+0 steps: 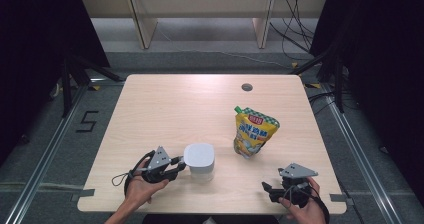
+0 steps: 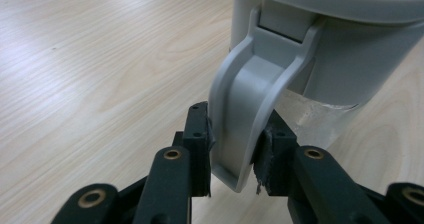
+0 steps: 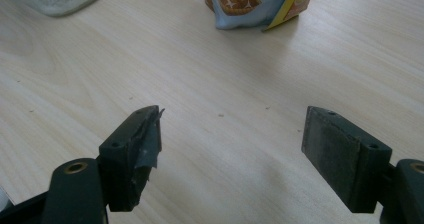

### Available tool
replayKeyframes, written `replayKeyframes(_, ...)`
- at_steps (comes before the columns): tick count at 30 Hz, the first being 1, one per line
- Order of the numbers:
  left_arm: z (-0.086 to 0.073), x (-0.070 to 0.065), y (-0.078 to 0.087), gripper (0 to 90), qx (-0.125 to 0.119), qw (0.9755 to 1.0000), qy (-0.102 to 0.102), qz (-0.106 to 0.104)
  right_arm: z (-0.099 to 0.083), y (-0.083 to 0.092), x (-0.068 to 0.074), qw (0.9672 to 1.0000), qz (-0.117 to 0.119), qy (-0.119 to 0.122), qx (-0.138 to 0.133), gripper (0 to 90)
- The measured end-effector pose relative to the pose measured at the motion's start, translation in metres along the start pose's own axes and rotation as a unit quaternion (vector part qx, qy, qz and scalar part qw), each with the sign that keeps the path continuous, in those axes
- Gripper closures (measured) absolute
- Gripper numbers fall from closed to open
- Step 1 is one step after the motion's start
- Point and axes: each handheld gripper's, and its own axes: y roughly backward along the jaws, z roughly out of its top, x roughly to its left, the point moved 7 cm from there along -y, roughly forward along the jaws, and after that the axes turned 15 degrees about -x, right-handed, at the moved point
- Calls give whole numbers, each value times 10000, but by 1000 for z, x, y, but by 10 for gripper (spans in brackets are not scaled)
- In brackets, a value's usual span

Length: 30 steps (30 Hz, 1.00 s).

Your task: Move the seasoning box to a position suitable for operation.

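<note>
Pale wood grain covers the table [image 1: 165, 104], which is ringed by dark floor and black curtains. Near its front edge a white-lidded jug [image 1: 199, 160] with a clear body is stood, and this jug serves as the landmark. Its grey handle [image 2: 247, 119] is pinched between the pads of the left gripper [image 2: 232, 154], which is held just left of the jug. A yellow spouted pouch [image 1: 253, 132] is stood upright to the right of the jug. Farther right and nearer the front edge, the right gripper [image 3: 232, 139] is held with jaws spread wide over bare wood.
</note>
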Motion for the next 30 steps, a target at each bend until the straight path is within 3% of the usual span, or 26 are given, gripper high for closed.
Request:
replayKeyframes(1, 1, -3, -2, 701, -24, 10000, 65, -1, 0, 0, 0, 10000, -2, 15, -4, 249)
replayKeyframes(5, 2, -11, -6, 700, 27, 9998, -83, -169, 0, -1, 0, 10000, 39, 33, -17, 248)
replayKeyframes(7, 3, -16, -9, 701, 10, 9998, -7, -198, 1, -1, 0, 10000, 41, 31, -20, 248)
replayKeyframes(12, 4, -21, -12, 700, 35, 9995, -62, -297, 1, 0, 1, 10000, 16, -37, 75, 249)
replayKeyframes(13, 4, -23, -13, 698, 40, 9996, 24, -275, 1, 0, 2, 10000, 22, -49, 67, 249)
replayKeyframes(15, 5, -22, -14, 693, 17, 9992, -90, -390, 0, 0, 2, 9999, 15, -74, 84, 249)
replayKeyframes(16, 4, -24, -13, 690, 22, 9994, 86, -327, 1, 0, 1, 10000, 22, -38, 75, 249)
replayKeyframes(17, 5, -22, -13, 680, -37, 9989, 38, -455, 0, 0, 2, 10000, 25, -35, 76, 249)
replayKeyframes(19, 6, -25, -12, 585, -48, 9988, 254, -422, 1, 0, 2, 10000, 34, -45, 57, 249)
replayKeyframes(23, 12, -25, -7, 447, -62, 9987, 28, -498, 1, -1, 1, 9999, 40, 141, -10, 249)
replayKeyframes(24, 14, -25, -4, 419, -70, 9985, 1, -552, 1, -1, 3, 10000, 55, 76, 8, 249)
replayKeyframes(25, 16, -27, -3, 395, -103, 9983, 100, -560, 0, -1, 2, 9999, 91, 140, 4, 249)
replayKeyframes(27, 20, -26, 2, 368, -124, 9979, 87, -628, -1, 0, 2, 9998, 99, 140, 41, 249)
replayKeyframes(30, 27, -24, 9, 346, -178, 9976, 117, -660, -2, 1, 3, 10000, 82, 3, 49, 249)
